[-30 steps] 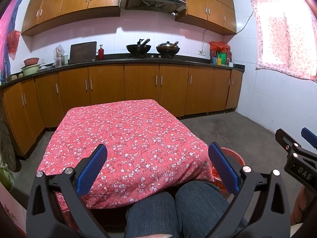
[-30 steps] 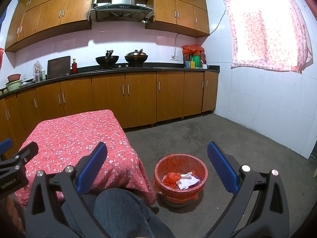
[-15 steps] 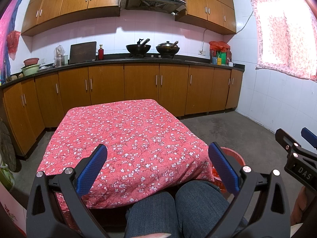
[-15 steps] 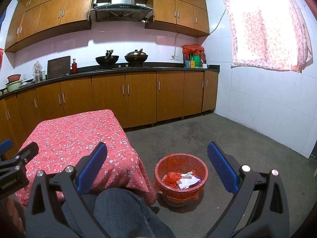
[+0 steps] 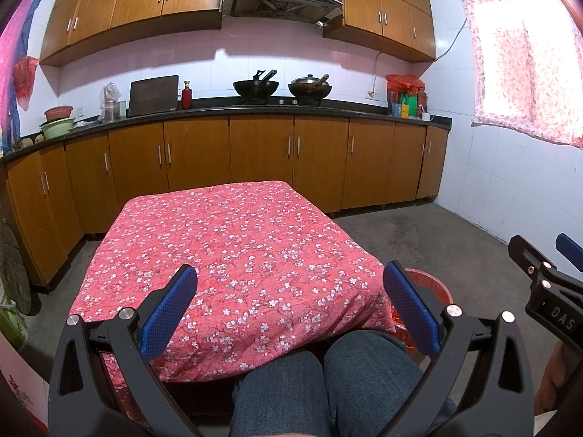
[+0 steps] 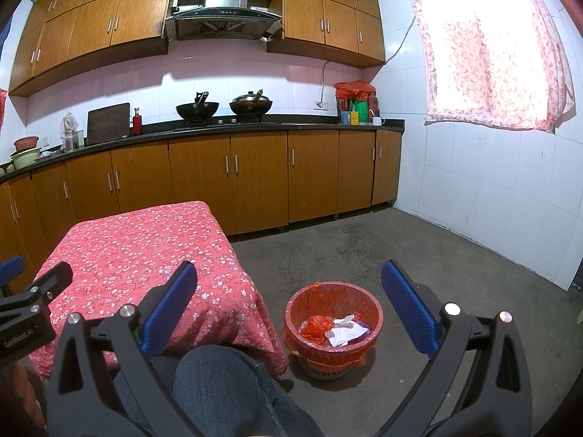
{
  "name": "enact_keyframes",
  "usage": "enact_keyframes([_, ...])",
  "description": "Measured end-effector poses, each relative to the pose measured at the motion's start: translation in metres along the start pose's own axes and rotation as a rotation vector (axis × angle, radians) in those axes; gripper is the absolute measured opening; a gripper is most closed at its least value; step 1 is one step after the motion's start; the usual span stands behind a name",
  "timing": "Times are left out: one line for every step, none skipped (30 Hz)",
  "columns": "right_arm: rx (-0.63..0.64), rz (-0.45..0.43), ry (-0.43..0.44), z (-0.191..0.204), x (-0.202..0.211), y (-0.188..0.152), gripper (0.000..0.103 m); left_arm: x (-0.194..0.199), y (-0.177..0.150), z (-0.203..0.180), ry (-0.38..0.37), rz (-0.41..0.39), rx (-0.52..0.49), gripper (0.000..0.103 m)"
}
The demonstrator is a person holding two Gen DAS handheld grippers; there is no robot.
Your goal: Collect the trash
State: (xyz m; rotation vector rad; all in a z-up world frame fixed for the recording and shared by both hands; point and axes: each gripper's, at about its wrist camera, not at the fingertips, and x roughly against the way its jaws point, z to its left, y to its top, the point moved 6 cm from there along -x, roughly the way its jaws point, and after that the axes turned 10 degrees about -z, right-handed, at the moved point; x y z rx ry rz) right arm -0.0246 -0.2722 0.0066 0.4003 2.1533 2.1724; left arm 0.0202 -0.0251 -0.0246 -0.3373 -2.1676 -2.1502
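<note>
A red-lined trash basket [image 6: 375,315] stands on the floor right of the table; its rim also shows in the left wrist view [image 5: 433,278]. Inside it lie an orange bag [image 6: 316,327] and white crumpled paper [image 6: 342,331]. The table with the red floral cloth [image 5: 233,247] bears no trash that I can see. My left gripper [image 5: 289,298] is open and empty, held low over the table's near edge. My right gripper [image 6: 289,298] is open and empty, above and just near of the basket. Each gripper shows at the edge of the other's view.
The person's knees in jeans [image 5: 328,382] are under both grippers. Brown cabinets [image 5: 262,153] and a dark counter with two woks [image 5: 282,89] run along the far wall. Concrete floor [image 6: 419,255] lies right of the table; a white tiled wall [image 6: 492,200] is beyond.
</note>
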Motion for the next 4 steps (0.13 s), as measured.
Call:
enact_keyframes([0.000, 0.000, 0.000, 0.0000, -0.0001, 0.0001, 0.099, 0.0008, -0.0005, -0.0003, -0.001, 0.000, 0.000, 0.101])
enact_keyframes([0.000, 0.000, 0.000, 0.0001, 0.0001, 0.0000, 0.099, 0.0001, -0.0001, -0.0003, -0.002, 0.001, 0.000, 0.101])
enact_keyframes([0.000, 0.000, 0.000, 0.0002, 0.0002, 0.0001, 0.099, 0.0001, -0.0006, -0.0005, -0.002, 0.002, 0.000, 0.101])
enact_keyframes([0.000, 0.000, 0.000, 0.0002, 0.0002, 0.0002, 0.099, 0.0010, -0.0012, -0.0007, -0.003, 0.002, -0.001, 0.101])
